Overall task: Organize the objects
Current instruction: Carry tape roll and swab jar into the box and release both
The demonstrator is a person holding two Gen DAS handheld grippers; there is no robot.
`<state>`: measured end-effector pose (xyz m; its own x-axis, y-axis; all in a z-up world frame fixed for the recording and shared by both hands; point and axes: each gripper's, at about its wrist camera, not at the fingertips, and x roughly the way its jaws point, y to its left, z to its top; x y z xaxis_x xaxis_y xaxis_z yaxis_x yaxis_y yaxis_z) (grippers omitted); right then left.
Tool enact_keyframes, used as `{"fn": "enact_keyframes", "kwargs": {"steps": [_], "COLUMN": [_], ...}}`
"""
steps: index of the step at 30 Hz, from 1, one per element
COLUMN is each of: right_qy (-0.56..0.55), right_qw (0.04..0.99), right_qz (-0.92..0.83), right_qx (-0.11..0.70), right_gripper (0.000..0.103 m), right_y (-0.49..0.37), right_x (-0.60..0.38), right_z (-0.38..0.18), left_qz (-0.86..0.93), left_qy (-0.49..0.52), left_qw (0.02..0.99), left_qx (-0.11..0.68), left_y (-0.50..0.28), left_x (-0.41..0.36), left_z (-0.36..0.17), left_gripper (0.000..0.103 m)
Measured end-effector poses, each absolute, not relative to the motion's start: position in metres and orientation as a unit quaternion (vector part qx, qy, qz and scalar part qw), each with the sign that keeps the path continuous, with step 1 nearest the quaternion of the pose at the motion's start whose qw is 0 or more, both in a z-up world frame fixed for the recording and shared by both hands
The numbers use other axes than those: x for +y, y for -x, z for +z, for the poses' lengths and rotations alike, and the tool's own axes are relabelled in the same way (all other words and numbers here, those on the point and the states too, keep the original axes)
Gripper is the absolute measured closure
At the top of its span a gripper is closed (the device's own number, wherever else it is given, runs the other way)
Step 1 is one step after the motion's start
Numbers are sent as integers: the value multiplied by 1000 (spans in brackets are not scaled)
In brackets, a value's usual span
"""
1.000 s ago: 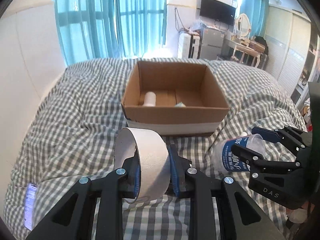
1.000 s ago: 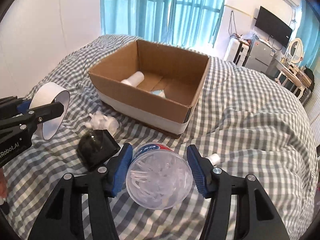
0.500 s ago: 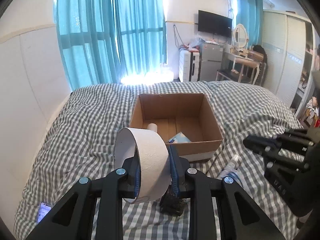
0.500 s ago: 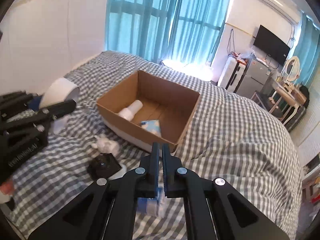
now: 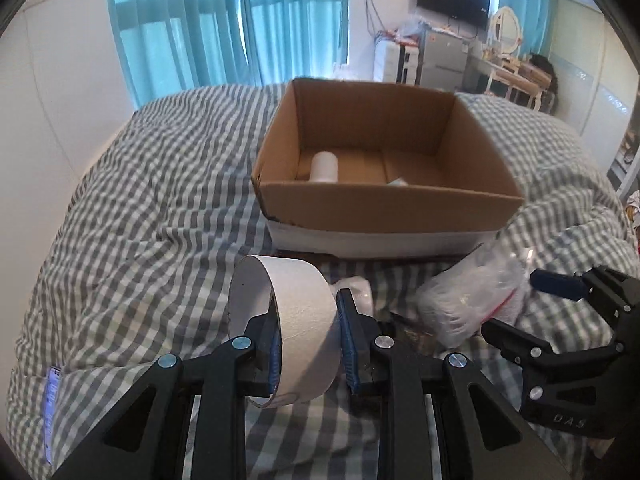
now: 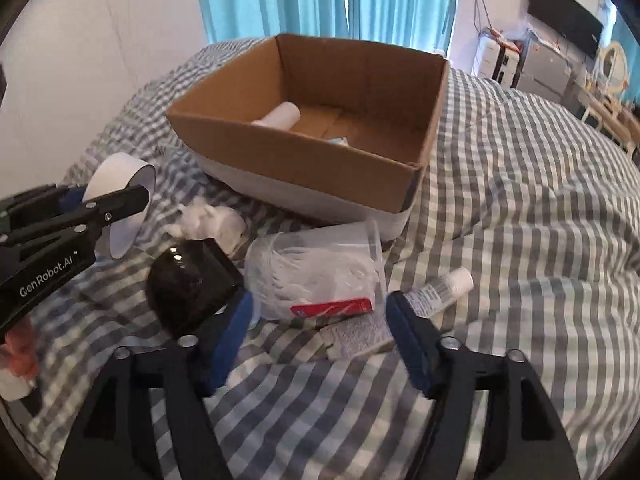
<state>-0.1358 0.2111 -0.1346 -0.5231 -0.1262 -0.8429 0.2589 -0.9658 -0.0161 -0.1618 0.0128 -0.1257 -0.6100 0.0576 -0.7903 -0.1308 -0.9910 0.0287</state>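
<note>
Left claw (image 5: 308, 344) is clamped on a white tape roll (image 5: 296, 328), blue pads pressing both flat sides, the roll upright on edge and raised above the checked bed (image 5: 140, 208). Right claw (image 6: 318, 320) stands wide, its jaws having just been opening; nothing is gripped. A clear bag (image 6: 320, 276) of white items with a red label lies on the bed directly ahead of and between its fingertips, not touched by either pad. A black object (image 6: 188, 284) lies just beside the left fingertip; a small tube (image 6: 440, 290) lies just beyond the right one. The cardboard box (image 6: 304, 160) sits further back on the bed, open, holding a white cylinder (image 6: 280, 114). Crumpled white material (image 6: 212, 218) lies between box and black object.
</note>
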Motion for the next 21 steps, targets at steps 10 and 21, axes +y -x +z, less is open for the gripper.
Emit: {"fn": "enact_keyframes", "kwargs": {"steps": [10,21], "right_qy": [-485,-483], "right_qw": [106,82], "right_qz": [-859,-864], "right_qx": [123,117], "right_gripper": [15,15], "right_y": [158,162], "right_x": [186,186], "right_z": [-157,-163], "left_qz": [886,884], "left_qy": [458,463], "left_qw": [58,61], "left_qx": [34,29], "left_y": [179,179], "left_x": [6,4], "left_z": [-146,-151], "left_gripper": [78,78]}}
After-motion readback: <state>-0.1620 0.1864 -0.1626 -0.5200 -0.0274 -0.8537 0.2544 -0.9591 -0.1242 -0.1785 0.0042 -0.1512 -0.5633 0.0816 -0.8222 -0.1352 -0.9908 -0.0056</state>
